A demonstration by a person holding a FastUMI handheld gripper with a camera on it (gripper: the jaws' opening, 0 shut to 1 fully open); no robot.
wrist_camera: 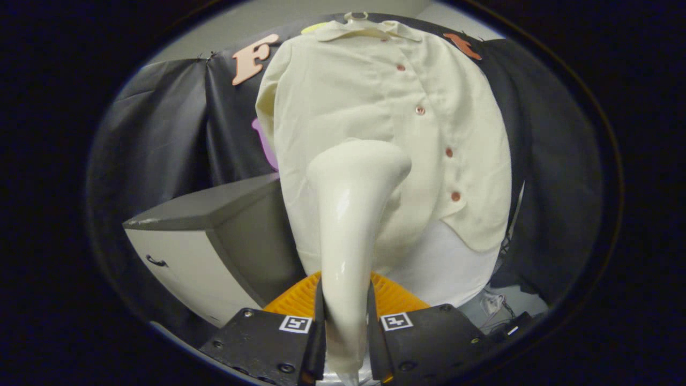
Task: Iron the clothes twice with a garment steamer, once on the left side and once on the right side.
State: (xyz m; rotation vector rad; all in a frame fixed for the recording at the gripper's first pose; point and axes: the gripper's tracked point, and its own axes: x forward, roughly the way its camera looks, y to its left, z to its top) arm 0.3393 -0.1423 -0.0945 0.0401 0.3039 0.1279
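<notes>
So the gripper (345,327) has its jaws clenched on the handle of the steamer (351,214), one finger pressing each side of it. The steamer's long axis runs straight ahead from the jaws, handle down low between them and the wide head flaring out at the far end.

The shirt (375,134) hangs directly beyond that head, on a hanger (356,16) against the black cloth wall, collar up top and hem down near the jaws. The row of buttons (420,110) runs down the shirt a bit to the right of the steamer head, so the head sits over the panel left of the buttons, roughly at mid-height. My guess is the pass in hand is on that side, and the other side means shifting across the button line.

What I can't tell: whether the head's face is actually touching the fabric or hovering just off it, since the head itself covers that spot. Any steam is impossible to make out too. The bottom of the handle is cut off below the jaws. Something orange and ribbed (394,297) peeks out behind the handle, just above the jaws, no idea what it is. A grey cabinet (214,230) stands off to the left of the shirt, and some cables (496,308) lie low on the right.
</notes>
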